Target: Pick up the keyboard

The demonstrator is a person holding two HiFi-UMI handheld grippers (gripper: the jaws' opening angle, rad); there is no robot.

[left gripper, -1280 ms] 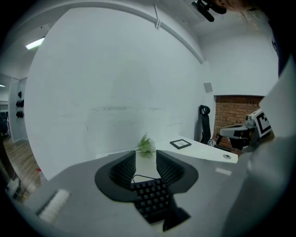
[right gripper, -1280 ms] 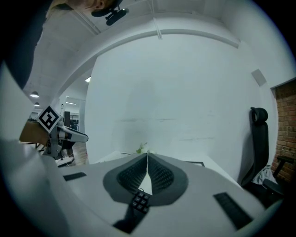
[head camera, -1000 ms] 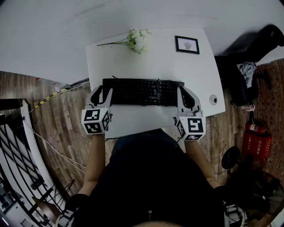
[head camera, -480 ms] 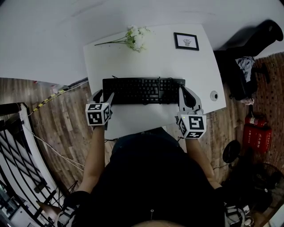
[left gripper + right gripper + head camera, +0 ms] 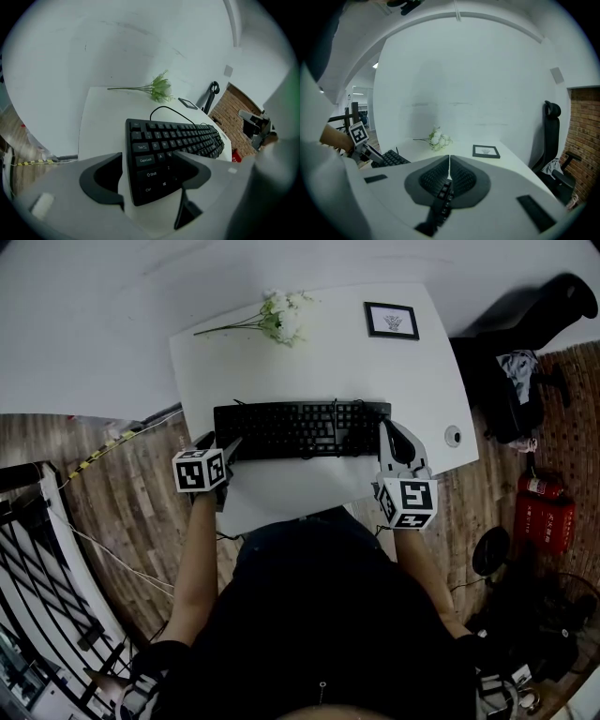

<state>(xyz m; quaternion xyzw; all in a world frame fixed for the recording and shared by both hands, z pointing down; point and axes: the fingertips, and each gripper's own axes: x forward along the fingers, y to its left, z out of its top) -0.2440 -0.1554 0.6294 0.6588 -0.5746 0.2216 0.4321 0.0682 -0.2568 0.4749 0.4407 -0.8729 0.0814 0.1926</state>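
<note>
We see a black corded keyboard [image 5: 302, 429] lying keys up. It runs parallel to the table's [image 5: 356, 371] near edge, close to it.

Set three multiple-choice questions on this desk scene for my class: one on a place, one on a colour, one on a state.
1. Where on the table does the framed picture lie?
A. near left corner
B. far right corner
C. middle of the near edge

2. What colour is the keyboard?
A. white
B. black
C. red

3. How do the left gripper jaws stand?
A. apart, the keyboard's left end between them
B. shut together, empty
C. shut on the framed picture

Key
1 B: the head view shows it by the far right corner.
2 B: its keys and case are black against the white top.
3 A: the left gripper view shows the jaws, which have just been opening, wide apart, not pressing on the keyboard.
</note>
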